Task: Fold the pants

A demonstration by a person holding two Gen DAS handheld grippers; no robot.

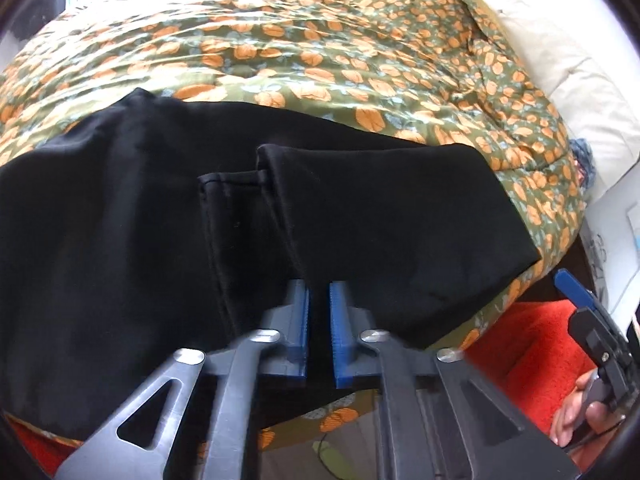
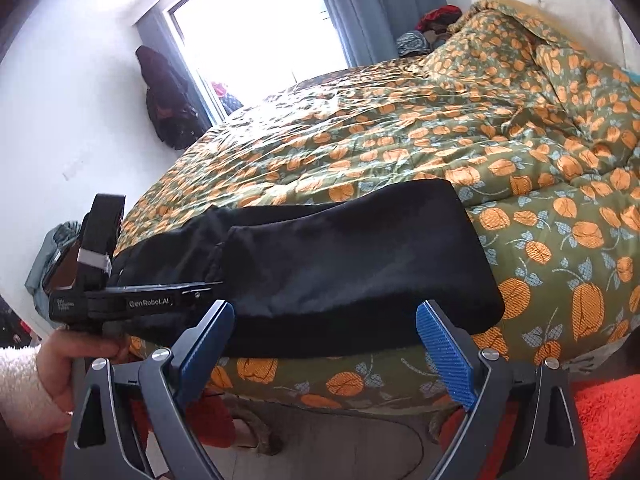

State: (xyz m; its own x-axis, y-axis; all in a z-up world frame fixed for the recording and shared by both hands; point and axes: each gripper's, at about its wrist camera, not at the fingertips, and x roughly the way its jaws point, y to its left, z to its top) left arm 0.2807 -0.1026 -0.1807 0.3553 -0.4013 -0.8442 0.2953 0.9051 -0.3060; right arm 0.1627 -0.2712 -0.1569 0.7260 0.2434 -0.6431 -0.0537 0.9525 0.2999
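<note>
Off to the left of your left claw (image 1: 319, 292), the black soft-fabric pants (image 1: 160, 216) spread wide across the green quilt printed with orange flowers (image 1: 320, 64), the broad part running away toward the left edge. Straight ahead of that claw lies a hemmed leg end, doubled back on top of the garment. The claw's blue ribbed pads (image 1: 338, 320) stand nearly pressed together right at the near edge of the cloth; whether any fabric is pinched between them you cannot tell from here.

Further right, the pants end in a rounded fold near the bed's edge, just ahead of your right claw (image 2: 326, 342). That claw is spread wide and holds nothing, hovering at the near edge of the folded end.

You seem to be partway in: one lengthwise fold done, another due. Next, you likely need both claws gripping the near edge, then a level carry-over so the layers land square.
</note>
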